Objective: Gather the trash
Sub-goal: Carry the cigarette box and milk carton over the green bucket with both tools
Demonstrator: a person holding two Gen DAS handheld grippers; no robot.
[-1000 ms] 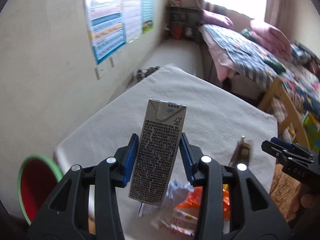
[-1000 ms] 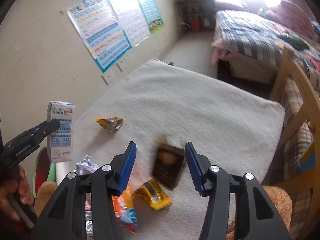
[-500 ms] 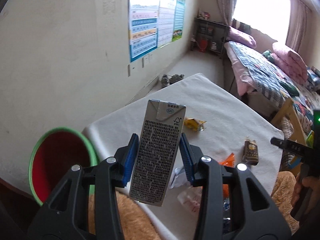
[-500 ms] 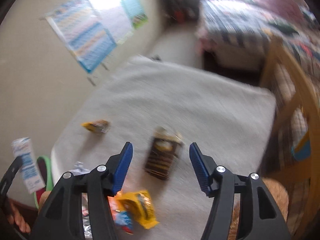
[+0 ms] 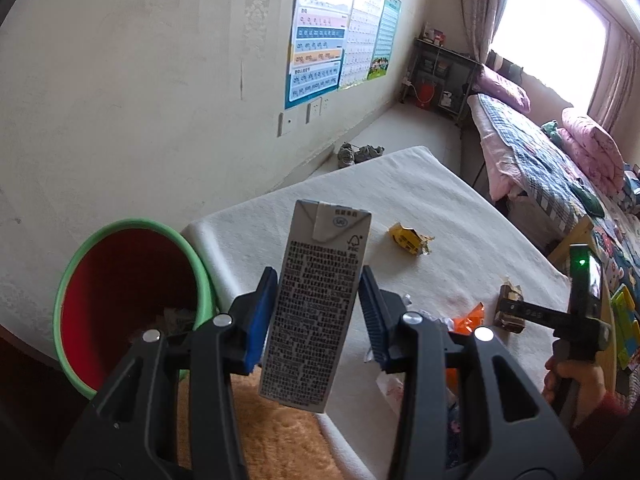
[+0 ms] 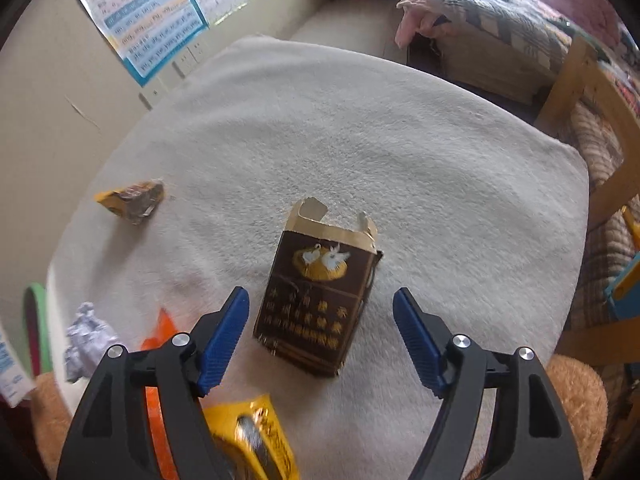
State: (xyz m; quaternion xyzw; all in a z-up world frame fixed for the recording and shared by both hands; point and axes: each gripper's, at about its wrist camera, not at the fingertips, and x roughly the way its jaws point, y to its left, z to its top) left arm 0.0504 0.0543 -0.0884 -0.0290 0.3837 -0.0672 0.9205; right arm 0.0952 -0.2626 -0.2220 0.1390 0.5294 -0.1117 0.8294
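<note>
White-blanketed table — left tongs gripping grey carton, right tongs opening astride torn brown box

Bin: near rim cut by left gripper's arm; contents at the bottom too dim to name, possibly crumpled paper. Milk carton: printed text too small to read. Orange wrapper mostly hidden behind the fingers. In the right wrist view, yellow packet near the desk's front edge is blurred and cut off by the frame's bottom; a carton at the left border is cropped and smeared.
</note>
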